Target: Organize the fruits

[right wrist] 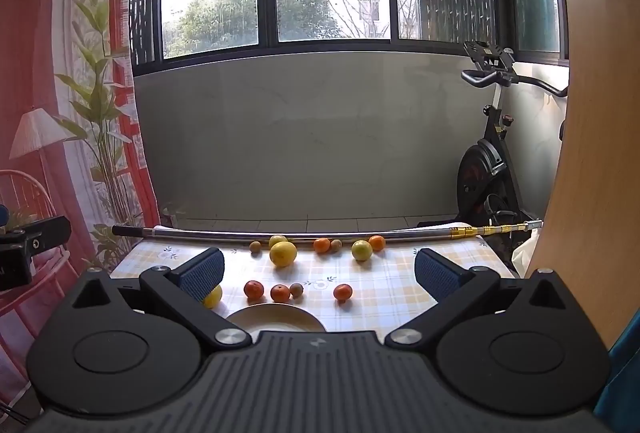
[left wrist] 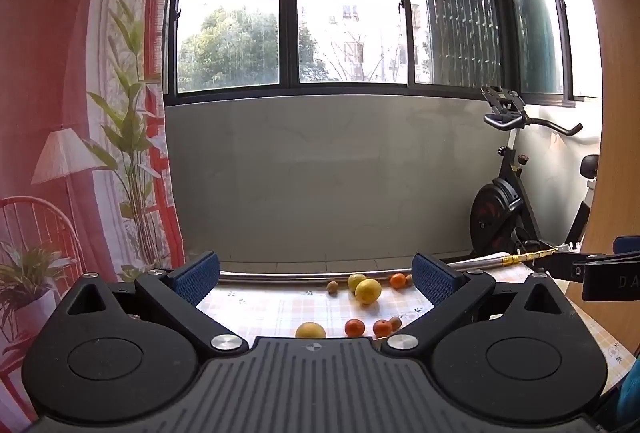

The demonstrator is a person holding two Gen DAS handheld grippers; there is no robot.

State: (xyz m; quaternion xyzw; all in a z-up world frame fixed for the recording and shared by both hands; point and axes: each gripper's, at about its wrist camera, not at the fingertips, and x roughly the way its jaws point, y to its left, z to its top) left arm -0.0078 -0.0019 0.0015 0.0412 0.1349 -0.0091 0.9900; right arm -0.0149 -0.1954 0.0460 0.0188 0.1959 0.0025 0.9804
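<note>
Left wrist view: my left gripper (left wrist: 316, 279) hangs w/ jaws spread as wide as they go, nothing btwn them. Ahead on the checked table (left wrist: 260, 307): a big yellow citrus (left wrist: 368, 291) near the far edge, a greener one just behind it, a small brown fruit (left wrist: 332, 287) to its left, and a tangerine (left wrist: 397, 280) further right by the metal pole (left wrist: 280, 276) lying along that edge. Nearer me: another yellow citrus (left wrist: 311, 330) and two tangerines, partly hidden by my own body.

Right wrist view: my right gripper (right wrist: 320, 273) is also fully open and empty. A plate (right wrist: 276, 317) sits at the near edge, nothing seen in it. Fruit is scattered in two loose rows, far edge and mid-table; a lone tangerine (right wrist: 343, 292) sits apart at mid-right.

Risks, as I judge: round fruit will roll if a pad nudges it before closing, poss. off the table's side edges. Tangerines lying close together → could catch two or knock the neighbour. Too hard a squeeze could bruise soft ones.
</note>
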